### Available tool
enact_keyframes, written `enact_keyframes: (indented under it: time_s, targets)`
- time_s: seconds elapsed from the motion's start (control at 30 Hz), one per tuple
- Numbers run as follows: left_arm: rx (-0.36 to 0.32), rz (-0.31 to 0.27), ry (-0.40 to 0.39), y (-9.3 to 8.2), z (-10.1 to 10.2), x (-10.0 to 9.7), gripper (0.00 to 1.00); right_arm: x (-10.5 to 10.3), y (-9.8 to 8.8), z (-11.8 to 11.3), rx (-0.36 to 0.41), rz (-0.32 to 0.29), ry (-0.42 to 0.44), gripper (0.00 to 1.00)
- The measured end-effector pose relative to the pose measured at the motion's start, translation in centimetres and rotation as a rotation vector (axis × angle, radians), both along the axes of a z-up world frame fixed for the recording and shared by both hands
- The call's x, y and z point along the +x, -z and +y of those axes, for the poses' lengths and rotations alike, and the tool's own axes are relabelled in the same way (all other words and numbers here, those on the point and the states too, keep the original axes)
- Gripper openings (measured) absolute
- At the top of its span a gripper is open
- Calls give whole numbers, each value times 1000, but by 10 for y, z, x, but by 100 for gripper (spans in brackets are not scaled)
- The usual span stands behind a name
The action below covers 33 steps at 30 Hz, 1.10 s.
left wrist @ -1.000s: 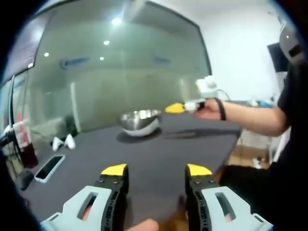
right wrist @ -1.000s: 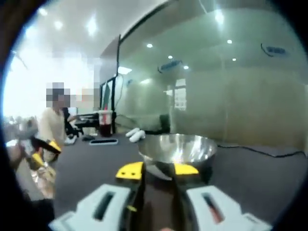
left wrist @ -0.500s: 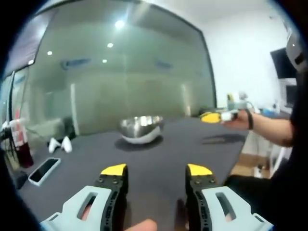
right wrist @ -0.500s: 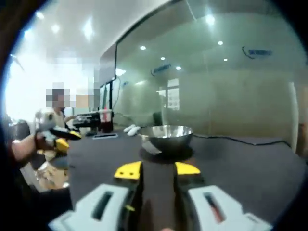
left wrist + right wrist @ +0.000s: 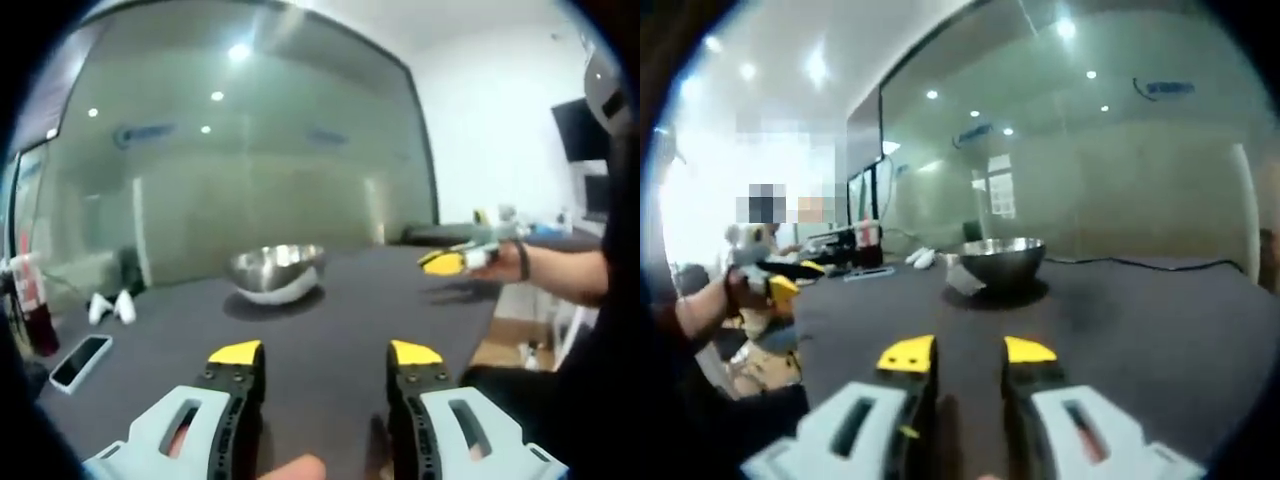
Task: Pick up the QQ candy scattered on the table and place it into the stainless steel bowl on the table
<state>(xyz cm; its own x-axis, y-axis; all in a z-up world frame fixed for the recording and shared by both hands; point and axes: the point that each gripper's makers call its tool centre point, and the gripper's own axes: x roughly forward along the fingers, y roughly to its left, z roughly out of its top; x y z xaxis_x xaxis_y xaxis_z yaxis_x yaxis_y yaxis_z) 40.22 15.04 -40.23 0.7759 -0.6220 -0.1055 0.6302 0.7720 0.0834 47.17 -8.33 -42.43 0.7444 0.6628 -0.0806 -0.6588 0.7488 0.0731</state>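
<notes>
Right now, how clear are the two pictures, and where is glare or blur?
Left gripper view: soft overall; ceiling lights glare on the glass wall; the stainless steel bowl casts a dark shadow on the table. Right gripper view: the left side is washed out bright and blurred; the bowl shines; straight lines bend from fisheye.

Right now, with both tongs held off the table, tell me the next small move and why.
Probably swing the left tongs down toward the dark table to look for candy. Both tongs are open and hold nothing, the right tongs sit back from the stainless steel bowl, and no loose candy can be made out on the tabletop from here, so a lower look seems needed before any grasp.
</notes>
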Motion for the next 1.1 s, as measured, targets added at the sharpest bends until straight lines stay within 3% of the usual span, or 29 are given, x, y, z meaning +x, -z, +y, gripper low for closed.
enact_keyframes:
  time_s: [0.57,1.1]
  targets:
    - [40,0,27,2,-2,-7,49,-6,1,8,-20,4,-23,24]
    - [47,-8,2,5,4,-2,49,-5,4,8,-9,13,-14,23]
